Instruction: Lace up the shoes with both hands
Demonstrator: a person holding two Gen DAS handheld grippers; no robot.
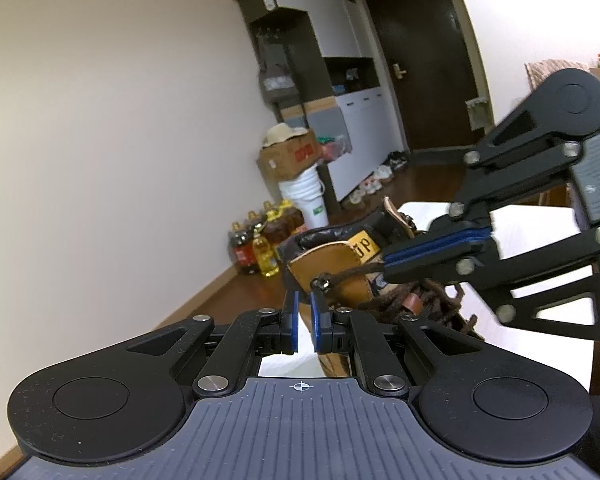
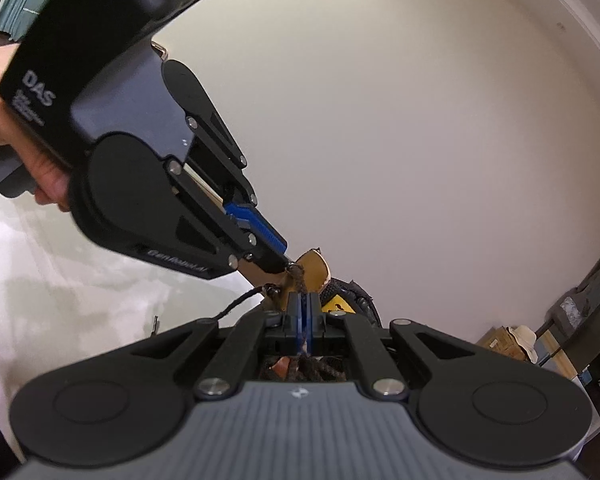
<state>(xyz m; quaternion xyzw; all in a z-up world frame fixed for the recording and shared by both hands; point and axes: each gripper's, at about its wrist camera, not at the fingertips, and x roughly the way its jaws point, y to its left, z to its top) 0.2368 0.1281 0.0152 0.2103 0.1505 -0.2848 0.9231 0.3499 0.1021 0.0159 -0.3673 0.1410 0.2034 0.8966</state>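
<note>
The right gripper [image 2: 304, 304] was clamped tight on the brown lace [image 1: 354, 271]. The left gripper [image 1: 304, 304] sat open beside the boot [image 1: 332, 260] on the table [image 1: 540, 220]; the boot's toe was hidden. Only the right view showed the hand [image 2: 16, 152].

The boot [image 1: 340, 264] is the landmark: its tan tongue looks like smooth matt leather, the dark collar behind it glossier and creased. Its brown lace [image 1: 356, 270] is rough, fuzzy braided cord, running through a small shiny metal eyelet [image 1: 322, 283] at the tongue's edge. Just in front of the boot, the left gripper [image 1: 304, 312] is matt black plastic, faintly speckled, with smooth blue pads and bright metal pins — its grey housing is ribbed. Beside the boot the right gripper [image 1: 388, 262] shows the same finish. Under the boot the table [image 1: 540, 220] looks white and matt.
</note>
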